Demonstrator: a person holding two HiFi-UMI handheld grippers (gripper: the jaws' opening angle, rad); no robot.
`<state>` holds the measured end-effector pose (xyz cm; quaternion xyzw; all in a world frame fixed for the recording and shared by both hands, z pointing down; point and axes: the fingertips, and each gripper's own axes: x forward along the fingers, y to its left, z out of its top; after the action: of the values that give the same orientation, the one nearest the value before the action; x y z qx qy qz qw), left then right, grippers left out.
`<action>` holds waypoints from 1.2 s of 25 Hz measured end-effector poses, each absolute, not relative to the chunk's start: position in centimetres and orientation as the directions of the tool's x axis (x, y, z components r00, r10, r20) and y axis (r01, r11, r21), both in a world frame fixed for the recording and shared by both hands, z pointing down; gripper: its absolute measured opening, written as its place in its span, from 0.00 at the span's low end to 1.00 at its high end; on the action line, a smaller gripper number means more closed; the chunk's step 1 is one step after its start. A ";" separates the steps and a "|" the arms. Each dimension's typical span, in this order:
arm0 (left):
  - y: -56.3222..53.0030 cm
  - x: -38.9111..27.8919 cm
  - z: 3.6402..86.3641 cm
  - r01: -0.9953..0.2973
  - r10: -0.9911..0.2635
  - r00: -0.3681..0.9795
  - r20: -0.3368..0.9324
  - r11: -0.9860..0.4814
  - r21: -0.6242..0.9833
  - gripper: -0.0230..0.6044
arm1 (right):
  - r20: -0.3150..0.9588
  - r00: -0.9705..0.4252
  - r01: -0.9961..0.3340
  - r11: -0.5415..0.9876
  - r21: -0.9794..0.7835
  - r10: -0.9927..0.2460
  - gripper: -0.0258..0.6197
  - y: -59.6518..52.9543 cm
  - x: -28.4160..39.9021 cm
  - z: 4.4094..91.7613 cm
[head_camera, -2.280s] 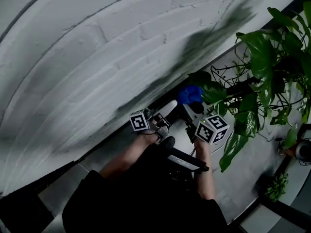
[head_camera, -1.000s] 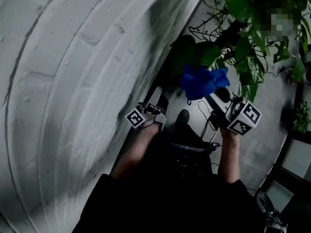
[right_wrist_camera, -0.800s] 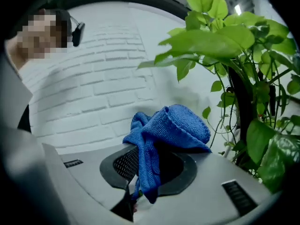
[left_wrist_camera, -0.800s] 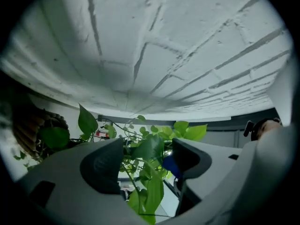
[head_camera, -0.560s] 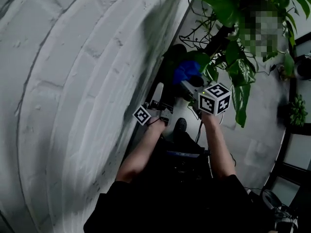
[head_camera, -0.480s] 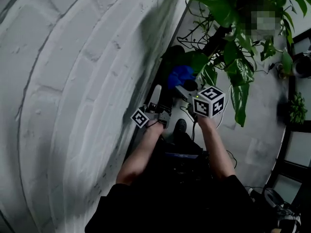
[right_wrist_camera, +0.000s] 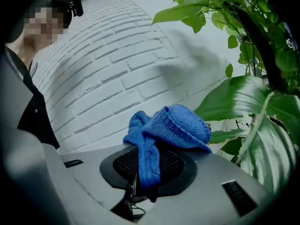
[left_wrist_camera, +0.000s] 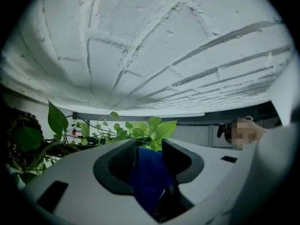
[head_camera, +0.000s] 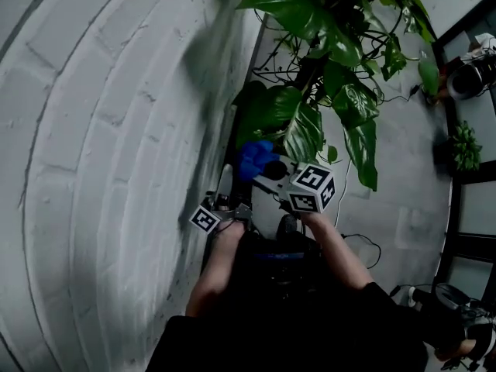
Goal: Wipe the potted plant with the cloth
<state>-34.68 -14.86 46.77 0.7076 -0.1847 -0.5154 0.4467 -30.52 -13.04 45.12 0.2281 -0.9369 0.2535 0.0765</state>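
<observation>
Bunched blue knitted cloth (right_wrist_camera: 176,121) beside broad glossy leaves (right_wrist_camera: 234,102)

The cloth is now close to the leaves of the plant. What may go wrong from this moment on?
1. The right gripper pinches only a narrow strip of the blue cloth. The bunched rest sits loose on top, so rubbing might pull the cloth free.
2. The large leaf beside the cloth shows no support behind it. A firm push may bend or tear it.
</observation>
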 end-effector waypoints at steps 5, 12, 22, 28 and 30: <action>-12.7 -33.0 44.2 0.113 -0.680 0.475 -0.558 -0.582 0.805 0.33 | 0.090 -0.881 -0.432 0.713 -0.553 -0.464 0.20 -11.4 -25.4 42.0; -8.0 -25.7 39.2 0.081 -0.571 0.599 -0.561 -0.654 0.752 0.26 | -0.139 -0.796 -0.334 0.618 -0.712 -0.589 0.20 -8.3 -14.4 38.9; 2.6 -14.3 36.7 0.047 -0.527 0.679 -0.511 -0.664 0.747 0.25 | -0.299 -0.761 -0.167 0.619 -0.767 -0.576 0.20 1.2 -4.2 37.1; 8.2 -13.0 36.3 -0.032 -0.572 0.671 -0.471 -0.658 0.753 0.25 | -0.366 -0.785 -0.065 0.654 -0.754 -0.500 0.20 6.4 -3.5 36.0; 9.9 -12.8 35.9 -0.047 -0.575 0.676 -0.460 -0.657 0.752 0.25 | -0.404 -0.776 -0.017 0.655 -0.755 -0.485 0.20 8.1 -3.5 35.4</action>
<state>-12.84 9.87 35.93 0.8374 -0.1856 -0.3569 0.3700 -3.53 8.06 35.37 0.1461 -0.8585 0.3885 -0.3012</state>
